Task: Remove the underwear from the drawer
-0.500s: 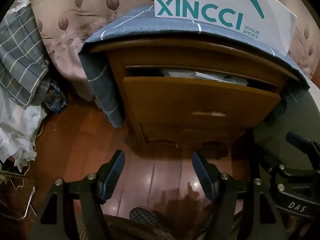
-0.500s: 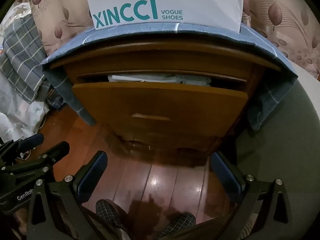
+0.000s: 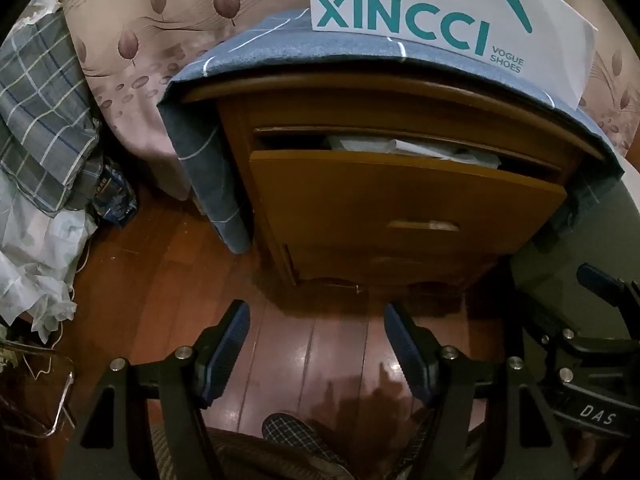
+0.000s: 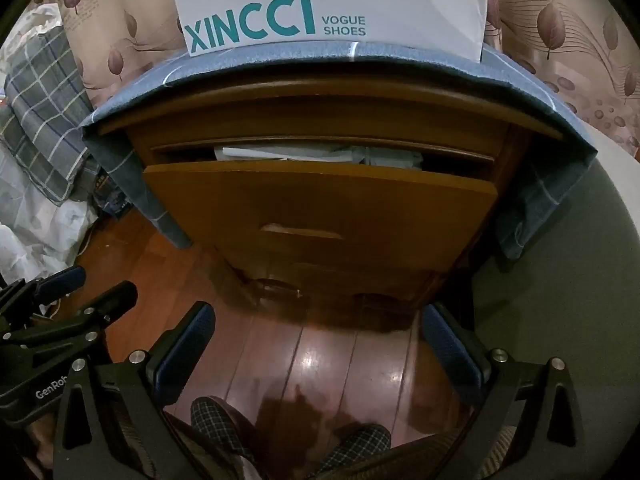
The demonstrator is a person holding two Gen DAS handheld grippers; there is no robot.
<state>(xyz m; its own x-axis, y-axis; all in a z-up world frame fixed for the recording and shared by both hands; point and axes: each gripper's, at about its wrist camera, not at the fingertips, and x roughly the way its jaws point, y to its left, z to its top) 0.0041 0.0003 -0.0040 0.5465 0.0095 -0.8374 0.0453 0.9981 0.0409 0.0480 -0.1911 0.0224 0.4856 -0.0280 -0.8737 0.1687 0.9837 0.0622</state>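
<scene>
A wooden nightstand has its top drawer (image 3: pixel 400 200) (image 4: pixel 320 200) pulled out a little. Pale folded cloth (image 3: pixel 404 148) (image 4: pixel 316 153) shows in the gap above the drawer front; which piece is underwear I cannot tell. My left gripper (image 3: pixel 316 318) hangs open above the floor in front of the nightstand, nothing between its blue pads. My right gripper (image 4: pixel 318 316) is open wider, also empty, over the floor below the drawer. Each gripper shows at the edge of the other's view: the right gripper (image 3: pixel 592 340) and the left gripper (image 4: pixel 68 300).
A white shoe box (image 3: pixel 440 12) (image 4: pixel 328 4) lettered XINCCI stands on a blue cloth (image 3: pixel 256 48) draped over the nightstand. Plaid bedding (image 3: pixel 40 112) and white bags (image 3: pixel 32 264) lie left. A green-grey surface (image 4: pixel 560 280) is right. Plaid slippers (image 4: pixel 216 420) stand on the wood floor.
</scene>
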